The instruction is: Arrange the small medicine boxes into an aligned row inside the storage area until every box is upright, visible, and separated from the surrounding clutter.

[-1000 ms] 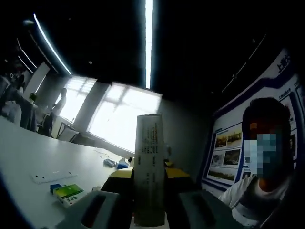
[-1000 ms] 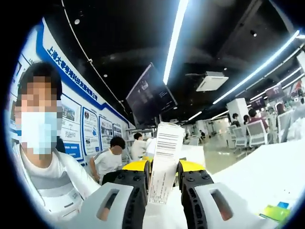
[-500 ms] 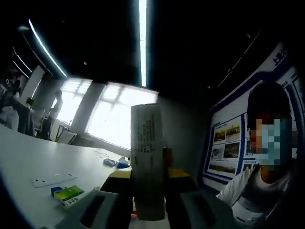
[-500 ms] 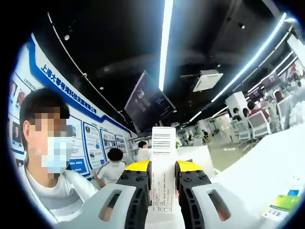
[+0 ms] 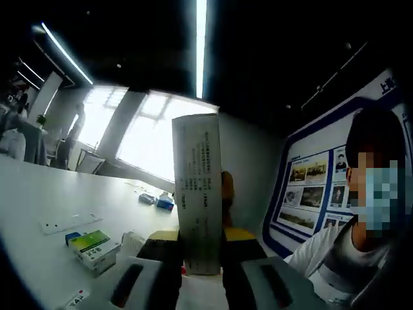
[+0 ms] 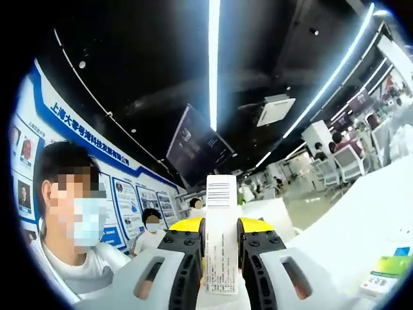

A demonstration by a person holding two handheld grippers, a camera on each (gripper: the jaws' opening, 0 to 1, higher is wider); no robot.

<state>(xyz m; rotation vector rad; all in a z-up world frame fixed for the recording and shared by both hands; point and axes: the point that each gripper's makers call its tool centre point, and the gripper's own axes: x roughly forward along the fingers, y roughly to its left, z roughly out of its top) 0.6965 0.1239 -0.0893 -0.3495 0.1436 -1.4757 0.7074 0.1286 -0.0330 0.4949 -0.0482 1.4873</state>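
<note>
Your left tool (image 5: 201, 271) is clamped on one tall medicine box (image 5: 199, 194), held upright with its printed side facing you. Your right tool (image 6: 221, 258) grips a second white box (image 6: 221, 232), upright, barcode at its top. The left gripper view adds a green-and-white box (image 5: 93, 248) on the white tabletop (image 5: 39, 213), a flat white strip (image 5: 68, 223) and two small blue items (image 5: 158, 201) farther back. The right gripper view shows one green box (image 6: 386, 271) at its right edge.
</note>
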